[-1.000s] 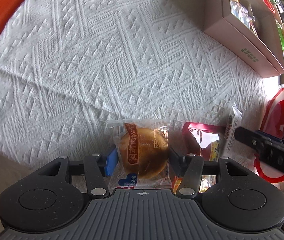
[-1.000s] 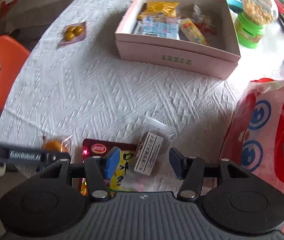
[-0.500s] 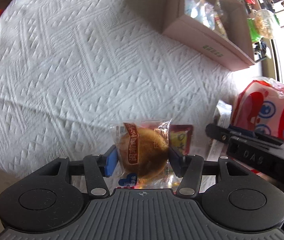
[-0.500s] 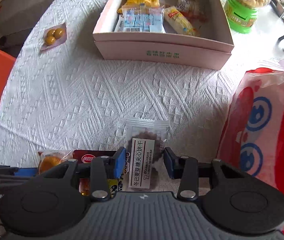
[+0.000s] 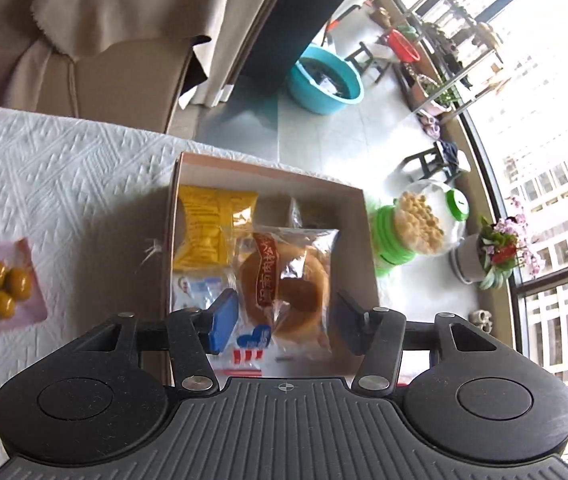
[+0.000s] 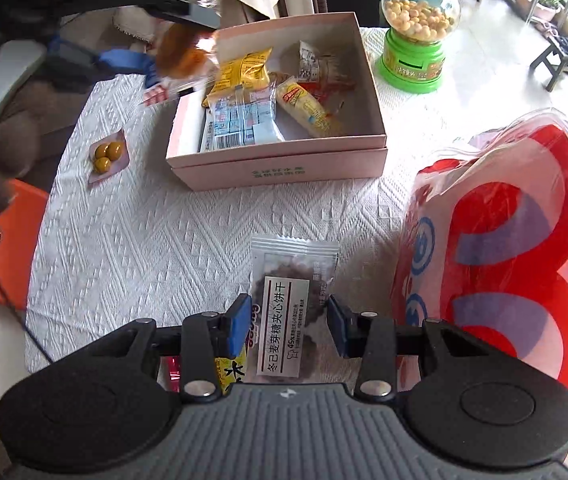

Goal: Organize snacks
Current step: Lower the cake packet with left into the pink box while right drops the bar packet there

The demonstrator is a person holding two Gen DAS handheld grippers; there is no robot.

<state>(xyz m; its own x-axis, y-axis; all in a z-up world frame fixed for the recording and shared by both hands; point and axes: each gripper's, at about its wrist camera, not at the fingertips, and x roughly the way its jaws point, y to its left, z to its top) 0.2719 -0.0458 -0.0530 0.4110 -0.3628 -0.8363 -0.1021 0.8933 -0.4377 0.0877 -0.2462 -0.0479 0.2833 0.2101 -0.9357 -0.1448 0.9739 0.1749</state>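
My left gripper [image 5: 282,320] is shut on a clear-wrapped round brown bun [image 5: 288,280] and holds it in the air over the pink snack box [image 5: 268,166]. The box holds a yellow packet [image 5: 214,226] and other snacks. In the right wrist view the bun [image 6: 182,58] hangs above the box's far left corner [image 6: 280,168]. My right gripper [image 6: 290,326] is shut on a clear packet of dark biscuits [image 6: 288,312], low over the white cloth.
A pink packet of yellow balls [image 6: 107,156] lies left of the box. A green candy dispenser [image 6: 416,28] stands behind it. A big red-and-white bag [image 6: 516,264] fills the right. A red-yellow packet [image 6: 228,372] lies under my right gripper. An orange chair [image 6: 0,244] is left.
My left gripper has lifted the bun off the cloth and carried it up over the pink box. My right gripper has closed on the biscuit packet.
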